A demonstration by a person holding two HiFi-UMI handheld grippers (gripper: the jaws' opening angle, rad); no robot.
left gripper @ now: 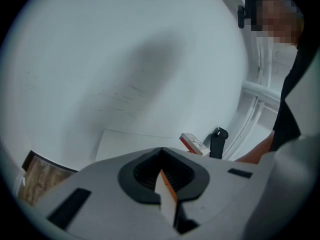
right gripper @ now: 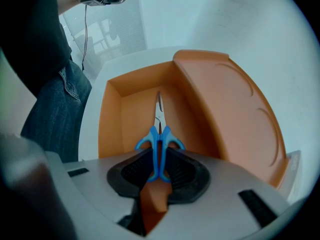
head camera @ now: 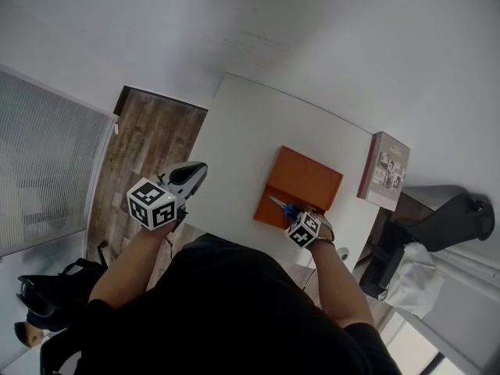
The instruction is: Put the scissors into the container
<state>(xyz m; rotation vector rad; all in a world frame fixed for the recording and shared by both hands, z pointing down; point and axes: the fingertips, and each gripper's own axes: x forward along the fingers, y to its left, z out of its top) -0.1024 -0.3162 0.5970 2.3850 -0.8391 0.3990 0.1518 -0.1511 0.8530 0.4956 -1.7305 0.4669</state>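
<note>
Over orange container (right gripper: 131, 115), right tongs (right gripper: 160, 166) clamping blue scissors (right gripper: 163, 136), left tongs (left gripper: 161, 151) closed

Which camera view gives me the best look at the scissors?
The right gripper view: the scissors sit front and centre, blue handles clamped in the right tool, blades pointing into the orange container. The head view shows only a small blue glimpse beside that tool. The left gripper view doesn't show them.
</note>
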